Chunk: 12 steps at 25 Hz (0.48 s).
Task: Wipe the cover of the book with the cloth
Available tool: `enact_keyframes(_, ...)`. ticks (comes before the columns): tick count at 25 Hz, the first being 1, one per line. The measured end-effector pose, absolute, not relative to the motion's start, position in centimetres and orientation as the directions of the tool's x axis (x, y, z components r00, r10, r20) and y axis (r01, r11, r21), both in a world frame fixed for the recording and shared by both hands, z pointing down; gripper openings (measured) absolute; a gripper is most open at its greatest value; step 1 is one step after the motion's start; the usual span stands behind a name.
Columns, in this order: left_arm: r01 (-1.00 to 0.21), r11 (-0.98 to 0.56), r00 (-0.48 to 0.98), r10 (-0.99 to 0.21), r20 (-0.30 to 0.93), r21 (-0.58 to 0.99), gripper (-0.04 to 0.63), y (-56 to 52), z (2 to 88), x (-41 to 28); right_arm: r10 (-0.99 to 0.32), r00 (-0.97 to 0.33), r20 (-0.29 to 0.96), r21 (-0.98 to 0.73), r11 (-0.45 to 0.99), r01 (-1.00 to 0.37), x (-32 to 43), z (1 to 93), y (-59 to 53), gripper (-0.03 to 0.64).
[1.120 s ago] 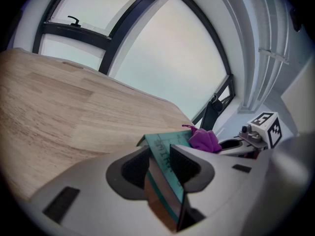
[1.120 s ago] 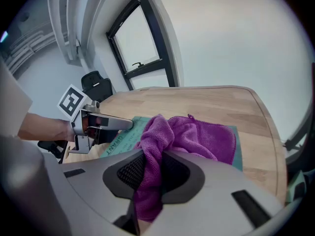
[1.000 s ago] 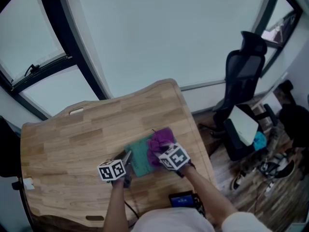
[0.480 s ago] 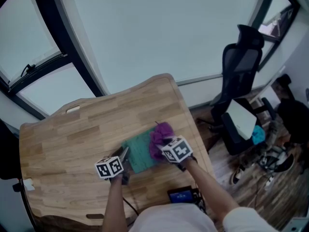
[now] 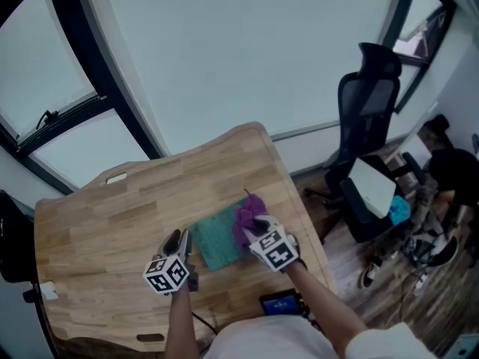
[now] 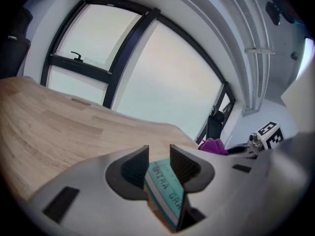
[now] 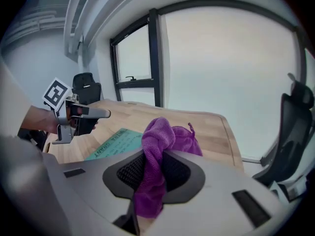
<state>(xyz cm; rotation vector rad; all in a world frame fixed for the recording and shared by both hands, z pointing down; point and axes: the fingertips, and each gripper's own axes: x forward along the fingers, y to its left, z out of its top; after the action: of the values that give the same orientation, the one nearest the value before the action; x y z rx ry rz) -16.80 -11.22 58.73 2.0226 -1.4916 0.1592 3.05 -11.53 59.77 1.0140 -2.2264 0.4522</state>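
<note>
The thin teal paperback book (image 5: 218,239) is at the near right part of the pale wooden table (image 5: 105,215). We hold its left edge between the pads of our left gripper (image 5: 180,239), whose jaws stand wide and clamp that edge. At the book's right edge we pinch the crumpled purple cloth (image 5: 249,214) in the closed jaws of our right gripper (image 5: 257,226), with most of it bunched beyond the fingertips.

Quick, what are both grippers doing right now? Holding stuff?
Left gripper: closed on the book.
Right gripper: closed on the purple cloth.
</note>
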Motion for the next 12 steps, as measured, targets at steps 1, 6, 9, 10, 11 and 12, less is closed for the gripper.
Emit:
enact_keyframes(1,-0.903,-0.186,0.354,-0.834,0.424,0.388,0.133,-11.1,58.0,-16.7,-0.566,-0.496,0.658,-0.039,0.632,-0.774,3.0,59.3,-11.4,0.080)
enact_keyframes(6,-0.922,-0.238,0.342,-0.869,0.357,0.305,0.101,-10.5,54.1,-15.5,-0.680,-0.495,0.541,-0.020,0.579,-0.815,3.3,55.6,-10.7,0.080)
enact_keyframes(9,-0.932,-0.262,0.335,-0.887,0.317,0.252,0.002,-10.0,51.4,-15.0,-0.735,-0.487,0.472,-0.014,0.546,-0.837,3.9,53.3,-10.3,0.080)
enact_keyframes(10,-0.932,-0.273,0.338,-0.892,0.302,0.238,0.002,-9.9,50.6,-14.8,-0.752,-0.481,0.451,-0.011,0.534,-0.845,4.2,52.6,-10.2,0.080)
enact_keyframes(11,-0.933,-0.281,0.339,-0.896,0.286,0.225,0.002,-9.8,49.8,-14.6,-0.767,-0.474,0.433,-0.006,0.523,-0.852,4.4,51.9,-10.0,0.080)
enact_keyframes(12,-0.933,-0.286,0.339,-0.901,0.271,0.217,0.002,-9.8,49.2,-14.5,-0.778,-0.466,0.421,-0.001,0.514,-0.858,4.7,51.4,-9.8,0.080)
